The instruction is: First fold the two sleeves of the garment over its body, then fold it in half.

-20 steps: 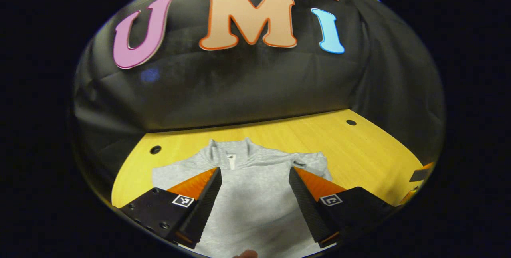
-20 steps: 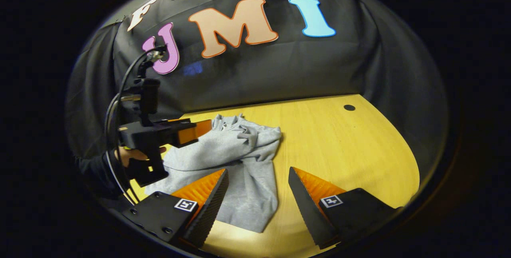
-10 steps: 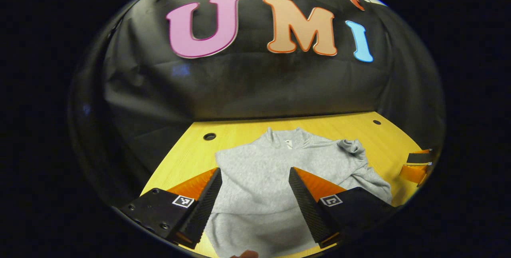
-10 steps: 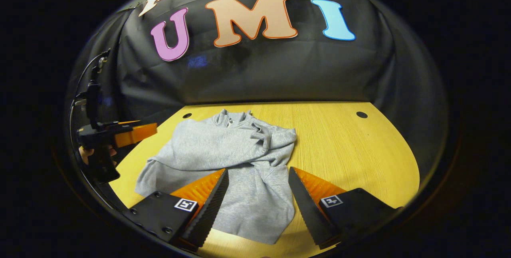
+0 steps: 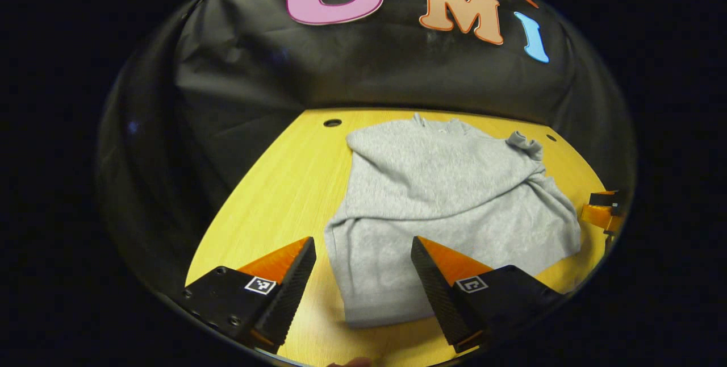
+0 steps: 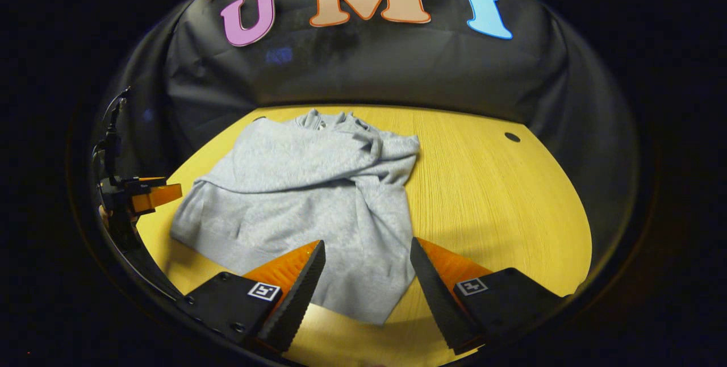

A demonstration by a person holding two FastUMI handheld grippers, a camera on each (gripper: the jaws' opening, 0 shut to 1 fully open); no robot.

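Observation:
A grey sweatshirt (image 5: 448,202) lies flat on the yellow wooden table (image 5: 272,196), both sleeves laid across its body, collar toward the back wall. In the left gripper view my left gripper (image 5: 363,276) hangs open above the hem's near left corner, holding nothing. The right gripper's tip (image 5: 602,211) pokes in at the far right edge. In the right gripper view the sweatshirt (image 6: 295,191) spreads ahead, and my right gripper (image 6: 366,279) is open over its near right hem corner. The left gripper (image 6: 139,194) sits at the far left beside the garment.
Round holes mark the table near the back: one at the left (image 5: 332,122) and one at the right (image 6: 512,137). Bare tabletop (image 6: 500,208) stretches to the right of the garment. The black cloth wall closes the back and sides.
Both grippers have pulled back toward the table's near edge, apart from each other, so the whole garment now shows. The left one swung out to the left. Both stayed open.

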